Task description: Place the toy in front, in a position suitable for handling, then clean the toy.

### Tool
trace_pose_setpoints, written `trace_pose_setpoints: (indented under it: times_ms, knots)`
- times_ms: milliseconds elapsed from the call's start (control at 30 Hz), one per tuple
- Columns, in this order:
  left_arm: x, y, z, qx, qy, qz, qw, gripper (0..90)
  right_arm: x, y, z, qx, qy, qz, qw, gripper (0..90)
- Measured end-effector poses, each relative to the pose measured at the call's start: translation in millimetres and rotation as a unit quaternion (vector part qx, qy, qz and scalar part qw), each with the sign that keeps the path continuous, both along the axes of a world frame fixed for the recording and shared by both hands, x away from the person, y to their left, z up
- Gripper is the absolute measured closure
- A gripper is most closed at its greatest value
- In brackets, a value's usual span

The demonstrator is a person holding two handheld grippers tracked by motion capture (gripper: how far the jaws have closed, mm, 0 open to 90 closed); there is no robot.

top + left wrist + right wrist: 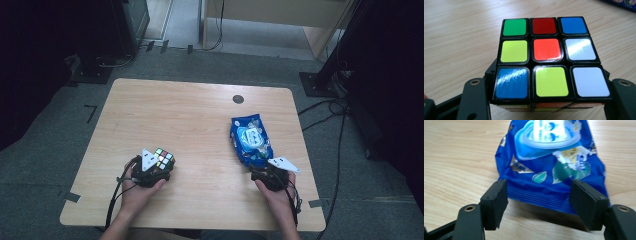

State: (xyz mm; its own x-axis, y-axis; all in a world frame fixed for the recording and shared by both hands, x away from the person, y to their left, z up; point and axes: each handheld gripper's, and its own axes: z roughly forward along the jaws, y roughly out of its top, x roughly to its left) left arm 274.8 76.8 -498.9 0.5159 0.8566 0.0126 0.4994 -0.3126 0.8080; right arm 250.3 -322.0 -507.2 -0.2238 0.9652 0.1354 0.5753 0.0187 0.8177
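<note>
A scrambled Rubik's cube (pixel 164 159) (pixel 546 57) sits near the table's front left. My left gripper (pixel 156 170) (pixel 549 82) is shut on it, one black jaw against each side of the cube, with a hand behind it. At the front right lies a blue wet-wipes pack (pixel 251 137) (pixel 549 157) with a pale flip lid on top. My right gripper (pixel 265 170) (pixel 539 197) stands open at the pack's near end. The crimped seal lies between the pads (pixel 495 202), and a small gap shows beside the left one.
The wooden table (pixel 200 115) has a dark round grommet (pixel 238 99) at the back right. Bare wood lies between the cube and the pack. Cables (pixel 340 150) and black stand bases (pixel 320 82) sit on the grey floor around the table.
</note>
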Motion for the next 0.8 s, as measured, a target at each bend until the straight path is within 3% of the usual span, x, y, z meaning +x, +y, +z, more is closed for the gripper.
trace_pose_setpoints:
  times_ms: [267,400,433,500,633,800]
  knots:
    - [1.9,3.3,-0.4,-0.005,0.001,0.002,1.0,33.7,-2.0,-12.3,4.7,0.012,-0.015,-0.025,0.9995,29.3]
    - [1.5,4.5,-0.2,-0.004,0.0,0.004,1.0,33.8,-2.4,-16.3,6.1,0.019,-0.017,-0.034,0.9991,32.5]
    - [1.3,5.8,-0.1,-0.004,0.001,0.004,1.0,33.8,-2.2,-19.1,6.8,0.018,-0.019,-0.037,0.999,39.4]
    - [1.1,7.2,-0.1,-0.007,-0.001,0.003,1.0,33.8,-2.4,-22.3,9.0,0.018,-0.019,-0.036,0.999,44.5]
    - [2.8,8.5,0.7,-0.004,0.005,0.003,1.0,33.8,-3.4,-30.8,13.3,0.027,-0.031,-0.047,0.9981,50.1]
    - [2.8,10.8,1.2,-0.011,0.004,0.009,0.9999,33.8,-5.2,-41.7,13.2,0.028,-0.023,-0.074,0.9966,56.4]
